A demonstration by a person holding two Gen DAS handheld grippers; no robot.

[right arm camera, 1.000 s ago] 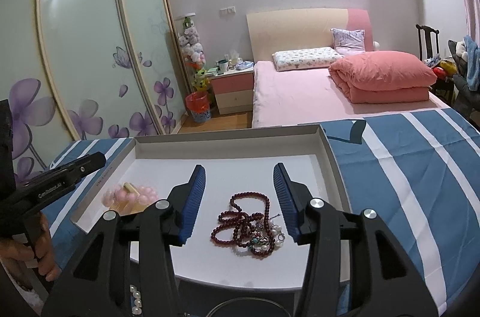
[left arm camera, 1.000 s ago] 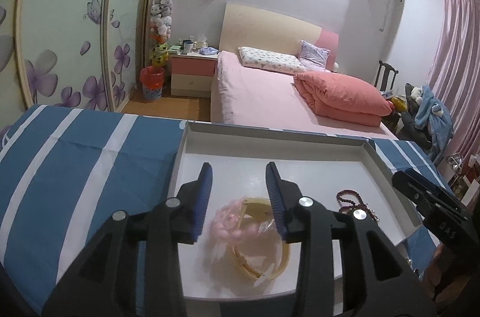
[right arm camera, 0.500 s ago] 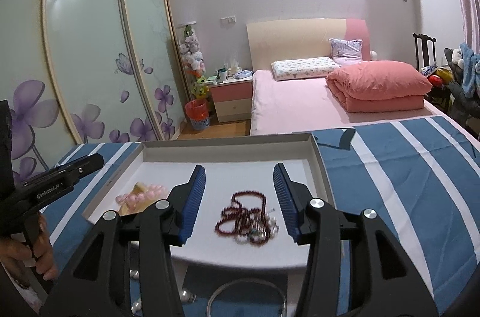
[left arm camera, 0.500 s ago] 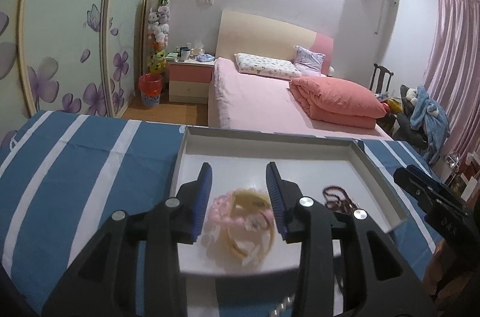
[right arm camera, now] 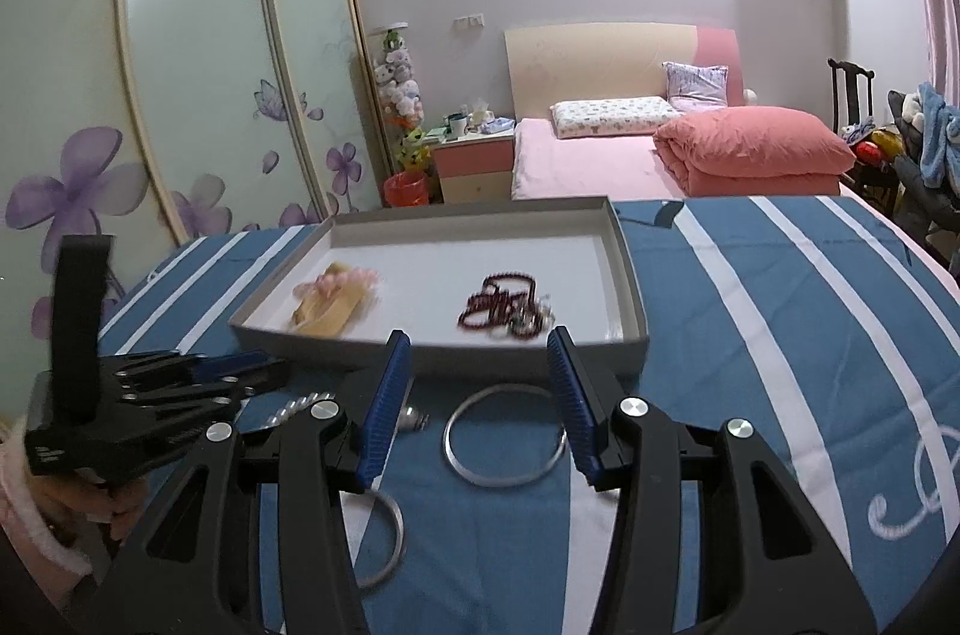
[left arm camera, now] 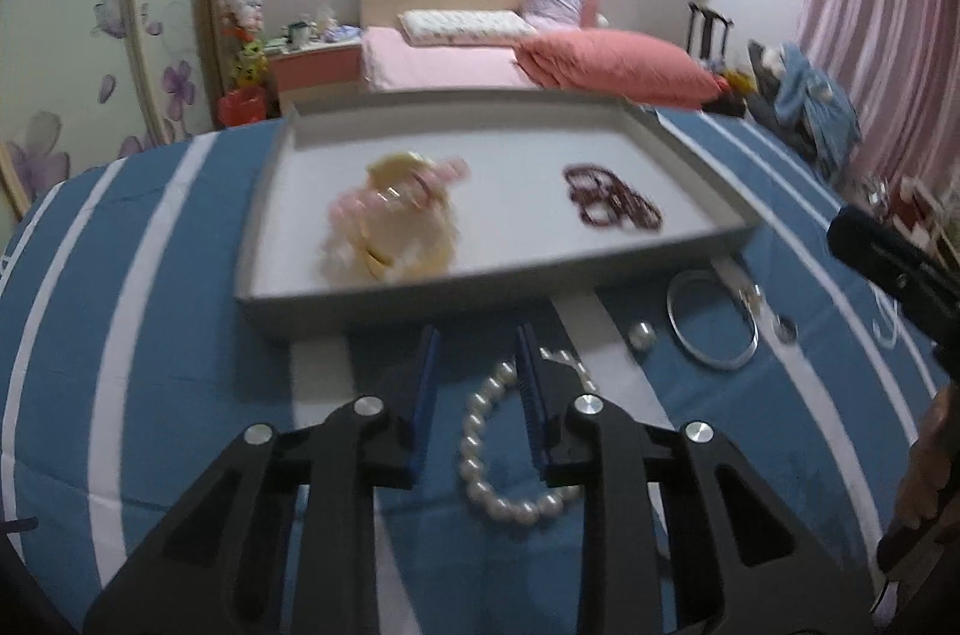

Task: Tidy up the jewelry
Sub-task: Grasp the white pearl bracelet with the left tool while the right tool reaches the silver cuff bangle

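A grey tray (left arm camera: pixel 420 293) (right arm camera: pixel 624 269) lies on the blue striped cloth. It holds a cream and pink bangle pile (left arm camera: pixel 393 224) (right arm camera: pixel 333 296) and dark red beads (left arm camera: pixel 612 201) (right arm camera: pixel 501 303). My left gripper (left arm camera: pixel 477 383) is open, low over the cloth just in front of the tray, with a pearl bracelet (left arm camera: pixel 498 461) between its fingers. My right gripper (right arm camera: pixel 477 401) is open above a silver bangle (right arm camera: pixel 504 434) (left arm camera: pixel 711 320). A second silver bangle (right arm camera: pixel 387 539) lies nearer, partly hidden by the right gripper's left finger.
A small silver piece (left arm camera: pixel 641 334) (right arm camera: pixel 414 419) lies on the cloth beside the bangle. The left gripper shows in the right wrist view (right arm camera: pixel 180 389) at the left. A pink bed (right arm camera: pixel 660 155) and a wardrobe (right arm camera: pixel 180 95) stand behind.
Both grippers have pulled back from over the tray and dropped toward the cloth in front of it. The pearl bracelet and silver bangles have come into view.
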